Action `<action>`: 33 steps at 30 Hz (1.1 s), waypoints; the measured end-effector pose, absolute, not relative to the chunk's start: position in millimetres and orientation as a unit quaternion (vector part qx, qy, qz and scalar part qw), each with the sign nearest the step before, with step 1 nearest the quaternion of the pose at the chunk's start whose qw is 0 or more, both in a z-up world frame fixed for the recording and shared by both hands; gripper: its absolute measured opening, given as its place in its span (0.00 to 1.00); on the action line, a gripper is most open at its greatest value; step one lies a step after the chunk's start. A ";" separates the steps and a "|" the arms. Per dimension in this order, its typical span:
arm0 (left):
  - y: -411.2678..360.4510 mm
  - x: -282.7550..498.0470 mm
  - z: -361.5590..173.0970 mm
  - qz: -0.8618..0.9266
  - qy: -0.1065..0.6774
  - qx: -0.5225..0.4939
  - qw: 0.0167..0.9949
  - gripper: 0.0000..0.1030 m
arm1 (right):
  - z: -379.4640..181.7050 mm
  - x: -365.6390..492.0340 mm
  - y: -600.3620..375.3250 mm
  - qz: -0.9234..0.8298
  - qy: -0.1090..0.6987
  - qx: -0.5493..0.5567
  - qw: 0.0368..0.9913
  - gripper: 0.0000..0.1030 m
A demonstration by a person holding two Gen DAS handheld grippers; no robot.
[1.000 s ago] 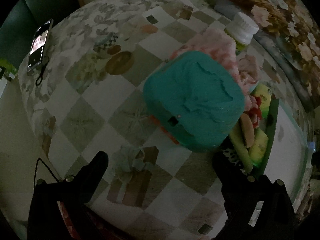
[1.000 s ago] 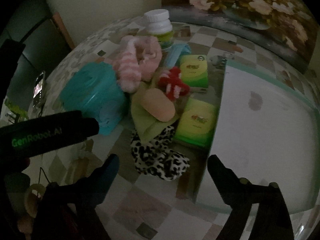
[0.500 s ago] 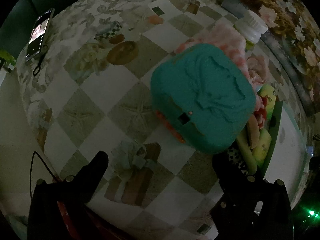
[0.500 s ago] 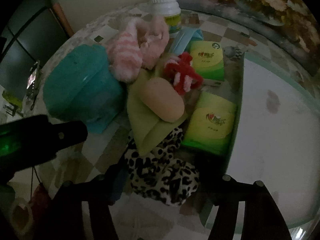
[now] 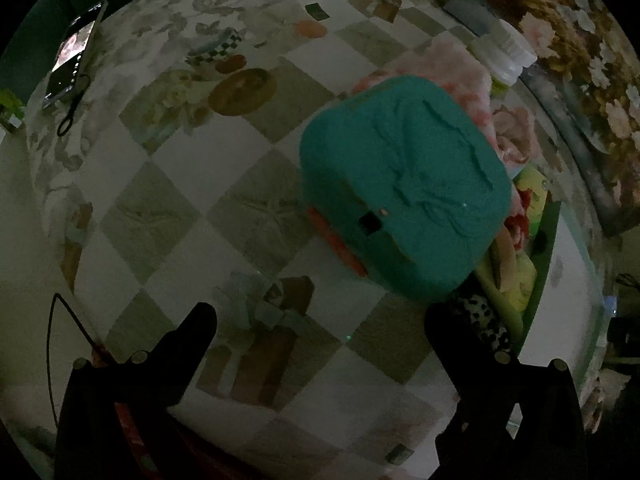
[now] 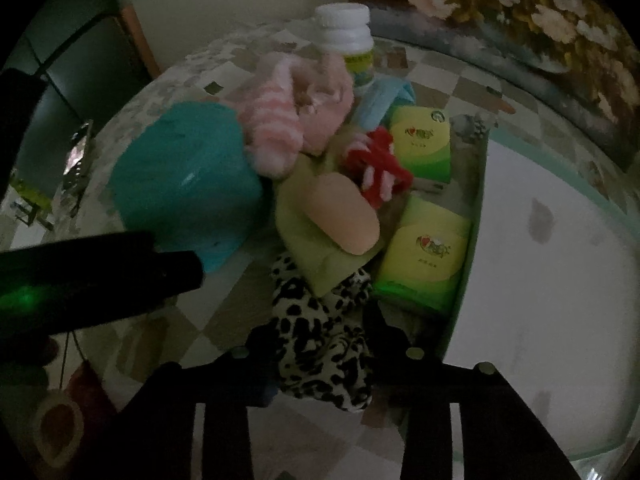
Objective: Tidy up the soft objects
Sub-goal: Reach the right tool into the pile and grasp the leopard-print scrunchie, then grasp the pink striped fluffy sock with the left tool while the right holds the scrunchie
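A pile of soft things lies on the checked tablecloth. A leopard-print cloth lies at the near end, and my right gripper has its fingers close on both sides of it. Behind it lie a green cloth, a peach sponge, a red-and-white knit piece and pink fluffy socks. A teal lidded box stands left of the pile. My left gripper is open and empty over the tablecloth in front of the box.
Two green-yellow tissue packs lie by a large white tray with a green rim. A white-capped bottle stands behind the socks. A phone lies at the table's far left edge. A flowered cushion lies behind.
My right gripper moved forward and down onto the leopard-print cloth, and its fingers closed in around it. My left gripper drifted slightly, staying open.
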State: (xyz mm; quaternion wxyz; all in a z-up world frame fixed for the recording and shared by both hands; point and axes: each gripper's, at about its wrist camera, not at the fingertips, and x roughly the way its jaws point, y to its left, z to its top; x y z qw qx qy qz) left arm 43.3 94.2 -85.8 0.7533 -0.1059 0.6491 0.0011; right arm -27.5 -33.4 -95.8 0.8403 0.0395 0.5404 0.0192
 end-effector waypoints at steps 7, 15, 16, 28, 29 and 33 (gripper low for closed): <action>92.2 39.1 -87.4 -0.017 0.644 -0.116 0.756 1.00 | -82.2 -38.7 -37.4 0.018 0.527 0.063 0.847 0.34; 94.4 35.7 -78.4 -0.033 0.638 -0.131 0.758 0.99 | -52.3 -54.4 -49.0 0.003 0.494 0.090 0.865 0.34; 94.2 35.9 -77.3 -0.036 0.637 -0.132 0.759 0.99 | -48.0 -55.9 -51.2 0.001 0.488 0.096 0.868 0.34; 85.5 21.5 -39.6 -0.093 0.614 -0.116 0.775 0.89 | 4.0 -74.5 -86.4 -0.082 0.411 0.114 0.901 0.34; 83.2 22.5 -33.1 -0.096 0.609 -0.110 0.780 0.89 | 7.6 -75.5 -90.9 -0.088 0.407 0.116 0.902 0.34; 74.7 36.2 2.1 -0.124 0.585 -0.090 0.797 0.89 | 21.2 -78.0 -107.9 -0.119 0.396 0.112 0.903 0.34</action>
